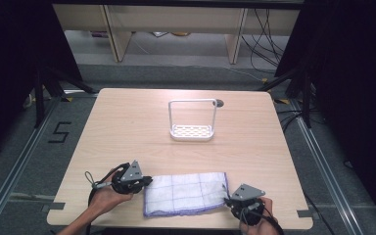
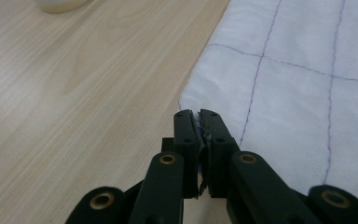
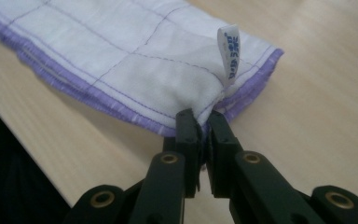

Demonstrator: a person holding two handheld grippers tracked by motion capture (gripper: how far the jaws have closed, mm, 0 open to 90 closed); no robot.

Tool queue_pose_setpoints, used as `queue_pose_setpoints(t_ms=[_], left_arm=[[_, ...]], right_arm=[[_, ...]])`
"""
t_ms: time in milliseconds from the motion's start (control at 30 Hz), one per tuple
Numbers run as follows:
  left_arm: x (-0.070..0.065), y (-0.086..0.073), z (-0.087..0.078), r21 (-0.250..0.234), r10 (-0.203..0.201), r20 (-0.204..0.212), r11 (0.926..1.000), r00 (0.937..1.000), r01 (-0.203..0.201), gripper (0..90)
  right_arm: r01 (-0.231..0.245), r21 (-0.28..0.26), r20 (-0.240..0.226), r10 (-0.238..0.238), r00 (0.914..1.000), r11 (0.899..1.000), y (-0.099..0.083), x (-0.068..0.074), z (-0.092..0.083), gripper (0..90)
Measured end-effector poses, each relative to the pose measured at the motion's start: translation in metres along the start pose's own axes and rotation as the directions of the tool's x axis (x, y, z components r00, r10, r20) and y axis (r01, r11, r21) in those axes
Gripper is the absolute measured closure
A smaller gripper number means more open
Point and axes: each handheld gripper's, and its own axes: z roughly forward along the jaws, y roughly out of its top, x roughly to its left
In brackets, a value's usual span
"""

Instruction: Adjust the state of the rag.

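The left tool (image 2: 200, 122) has its jaws drawn together on the edge of the cloth (image 2: 298, 93). In the left gripper view a thin fold of white fabric sits pinched between the two black jaws, at the corner where the cloth meets the bare wood. The jaws are narrow, with only the fabric between them.

The right tool (image 3: 204, 122) is in the same state. In the right gripper view its jaws are clamped on the purple-stitched hem of the cloth (image 3: 121, 56), near one corner. A small white label (image 3: 228, 49) with blue print stands up from the hem just beyond the jaws.

In the high view the left tool (image 1: 144, 182) meets the left short edge of the cloth (image 1: 186, 192), and the right tool (image 1: 229, 199) meets the near right corner. Each tool is held in a hand that enters from the bottom edge. A cable trails from each tool.

The cloth is white with a thin purple grid and a purple border. It lies flat, folded into a long strip, on the near part of the counter (image 1: 127, 127), with its long side parallel to the near edge.

A white rack (image 1: 192, 120) with a perforated base and a tall loop frame stands near the middle of the counter, well apart from the cloth and from both tools.
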Motion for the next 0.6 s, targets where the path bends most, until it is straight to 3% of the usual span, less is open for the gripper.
queue_pose_setpoints(t_ms=[67,200,233,267,300,400,467,500,567,600], left_arm=[[-0.003,0.000,-0.003,-0.010,-0.008,0.006,0.9999,1.0000,0.008,85.6],[-0.015,0.002,-0.022,-0.052,0.026,0.046,0.9984,0.9986,-0.023,85.6],[-0.015,0.002,-0.022,-0.052,0.026,0.046,0.9984,0.9986,-0.023,85.6],[-0.021,0.003,-0.025,-0.079,-0.007,0.061,0.9968,0.9981,0.011,85.7],[-0.027,0.003,-0.031,-0.091,0.008,0.063,0.9958,0.9980,-0.002,85.6],[-0.034,0.001,-0.033,-0.088,0.036,0.081,0.9957,0.9960,-0.029,85.6],[-0.036,0.000,-0.034,-0.081,0.034,0.088,0.9963,0.9956,-0.027,85.6],[-0.038,-0.002,-0.034,-0.081,0.014,0.088,0.9967,0.9960,-0.006,85.6],[-0.041,-0.002,-0.034,-0.095,0.007,0.099,0.9955,0.9951,0.003,85.6],[-0.041,-0.002,-0.035,-0.090,0.020,0.095,0.9959,0.9953,-0.012,85.6]], right_arm=[[0.003,-0.009,0.007,-0.003,1.0000,1.000,0.007,-0.007,0.000,85.9],[0.010,-0.023,0.015,-0.009,0.9998,1.000,0.023,-0.018,0.004,86.0],[0.010,-0.023,0.015,-0.009,0.9998,1.000,0.023,-0.018,0.004,86.0],[0.015,-0.027,0.009,-0.015,0.9999,1.000,0.033,-0.025,0.007,86.0],[0.010,-0.031,0.006,-0.010,0.9999,0.999,0.037,-0.027,0.009,86.0],[0.015,-0.020,-0.019,-0.016,0.9997,1.000,0.053,-0.036,0.019,86.0],[0.018,-0.024,-0.040,-0.019,0.9990,1.000,0.064,-0.044,0.028,86.0],[0.019,-0.024,-0.043,-0.020,0.9989,1.000,0.068,-0.048,0.033,86.0],[-0.006,-0.025,-0.050,0.004,0.9987,1.000,0.076,-0.052,0.045,86.0],[-0.004,-0.023,-0.048,0.003,0.9988,1.000,0.081,-0.055,0.050,86.0]])
